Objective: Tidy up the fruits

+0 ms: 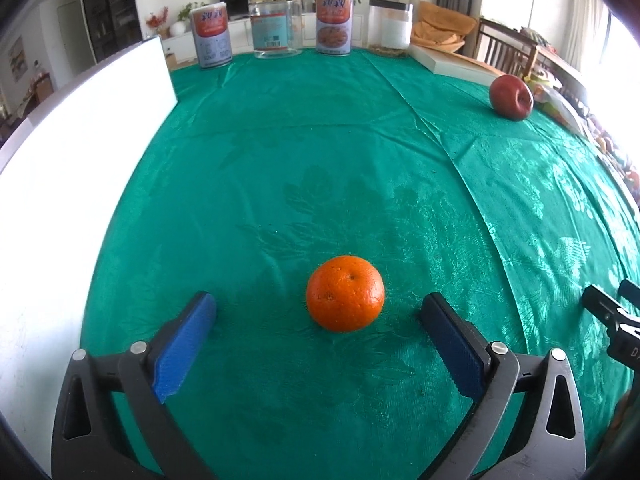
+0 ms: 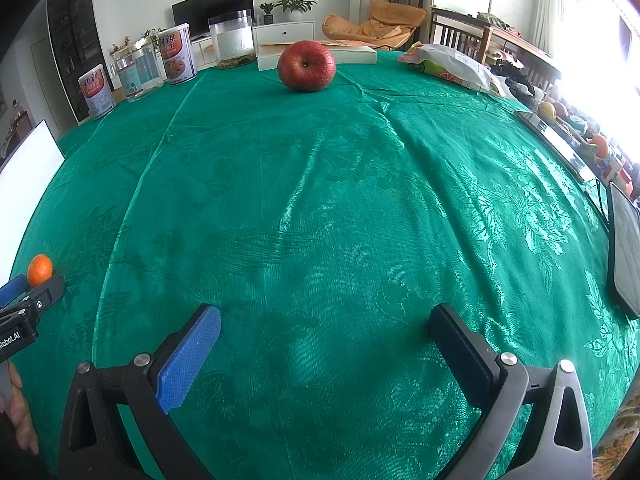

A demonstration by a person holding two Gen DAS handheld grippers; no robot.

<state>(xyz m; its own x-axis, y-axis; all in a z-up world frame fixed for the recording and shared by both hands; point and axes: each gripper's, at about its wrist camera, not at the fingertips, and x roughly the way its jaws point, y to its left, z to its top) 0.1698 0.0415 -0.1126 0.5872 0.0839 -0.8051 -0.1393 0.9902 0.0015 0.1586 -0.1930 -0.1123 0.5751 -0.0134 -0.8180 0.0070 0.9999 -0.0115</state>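
I see the left gripper fingers wide open around the orange, not touching; right gripper open, empty; apple far across the bench.

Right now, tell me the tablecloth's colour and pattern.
The tablecloth is green with a woven floral pattern, clearest in the right wrist view.

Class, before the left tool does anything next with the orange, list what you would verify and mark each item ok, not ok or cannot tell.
1. Left tool open wide: ok.
2. Orange between its fingers, untouched by either pad: ok; it sits free on the green tablecloth.
3. Orange centred in the gap: not ok; it lies nearer the dark pad than the blue one.
4. Right tool open and empty: ok.
5. Apple clear of both tools: ok; it rests far off, near the white book.
6. Where the fruits should end up: cannot tell; no bowl or tray shows.
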